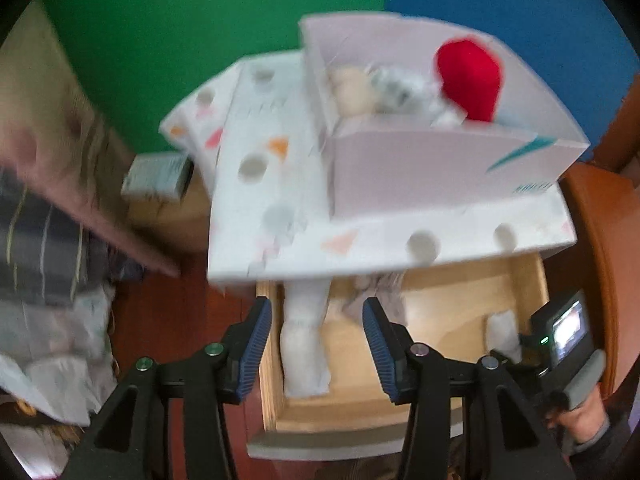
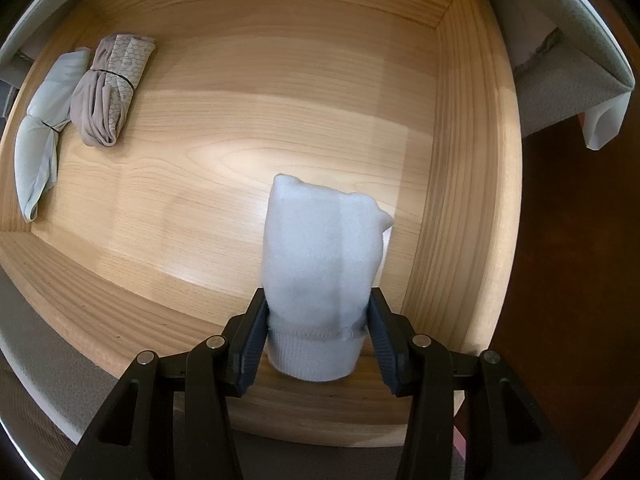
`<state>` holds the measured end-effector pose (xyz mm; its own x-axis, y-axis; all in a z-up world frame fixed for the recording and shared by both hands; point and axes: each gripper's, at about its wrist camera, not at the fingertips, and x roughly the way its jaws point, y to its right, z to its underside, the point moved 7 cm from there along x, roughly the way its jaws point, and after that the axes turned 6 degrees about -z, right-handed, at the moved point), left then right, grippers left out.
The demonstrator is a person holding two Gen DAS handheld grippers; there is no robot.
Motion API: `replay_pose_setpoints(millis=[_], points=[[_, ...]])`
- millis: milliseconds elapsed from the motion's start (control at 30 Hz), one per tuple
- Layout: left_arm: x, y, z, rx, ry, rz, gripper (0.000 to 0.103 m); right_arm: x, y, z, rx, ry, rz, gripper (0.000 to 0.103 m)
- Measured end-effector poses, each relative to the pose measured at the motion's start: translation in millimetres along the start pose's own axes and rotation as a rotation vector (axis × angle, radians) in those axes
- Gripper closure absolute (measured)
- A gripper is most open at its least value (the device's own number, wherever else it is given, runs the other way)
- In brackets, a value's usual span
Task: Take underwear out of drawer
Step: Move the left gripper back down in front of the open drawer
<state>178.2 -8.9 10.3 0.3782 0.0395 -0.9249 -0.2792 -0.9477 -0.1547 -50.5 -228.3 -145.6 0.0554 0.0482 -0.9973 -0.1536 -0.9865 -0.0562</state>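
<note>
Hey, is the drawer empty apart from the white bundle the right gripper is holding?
No, two more rolled bundles, a pale grey one and a taupe patterned one, lie in the drawer's far left corner.

1. Left gripper (image 1: 316, 346): black angular arms, silver round screws, one green-tinted, with ribbed blue pads on its jaws.
2. Right gripper (image 2: 318, 340): matching black frame, silver screws and dark ribbed pads.
3. Hand (image 1: 582, 420) at near right: grey sleeve cuff.

Open drawer (image 2: 240, 128): wide bare floor, crowded edges

Relative to the drawer: its middle lies free; two banded rolls, pale (image 2: 40, 128) and taupe (image 2: 108, 92), fill the far-left corner, a white roll (image 2: 324, 264) stands near the right wall, and a patterned white box (image 1: 360, 236) overhangs the back.
</note>
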Motion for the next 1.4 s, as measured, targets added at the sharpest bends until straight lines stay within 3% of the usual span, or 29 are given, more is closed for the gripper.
replay_pose_setpoints(millis=[267,533,833,1033,1267,1400], points=[[47,-3,69,-0.132,-0.016,-0.012,0.055,1,-2,-1,0.001,0.0,0.001,0.059],[76,16,101,-0.137,-0.028,-0.045,0.055,1,-4,-1,0.002,0.002,0.002,0.059],[100,16,120,-0.142,-0.07,-0.107,0.055,2,-4,1,0.0,0.002,0.001,0.061],[103,7,122,-0.196,-0.057,-0.079,0.055,2,-3,1,0.002,0.001,0.004,0.061],[101,4,120,-0.181,-0.03,-0.158,0.055,1,-4,1,-0.015,0.018,0.015,0.063],[99,5,120,-0.17,-0.015,-0.163,0.055,-3,-5,1,-0.019,0.044,0.019,0.065]])
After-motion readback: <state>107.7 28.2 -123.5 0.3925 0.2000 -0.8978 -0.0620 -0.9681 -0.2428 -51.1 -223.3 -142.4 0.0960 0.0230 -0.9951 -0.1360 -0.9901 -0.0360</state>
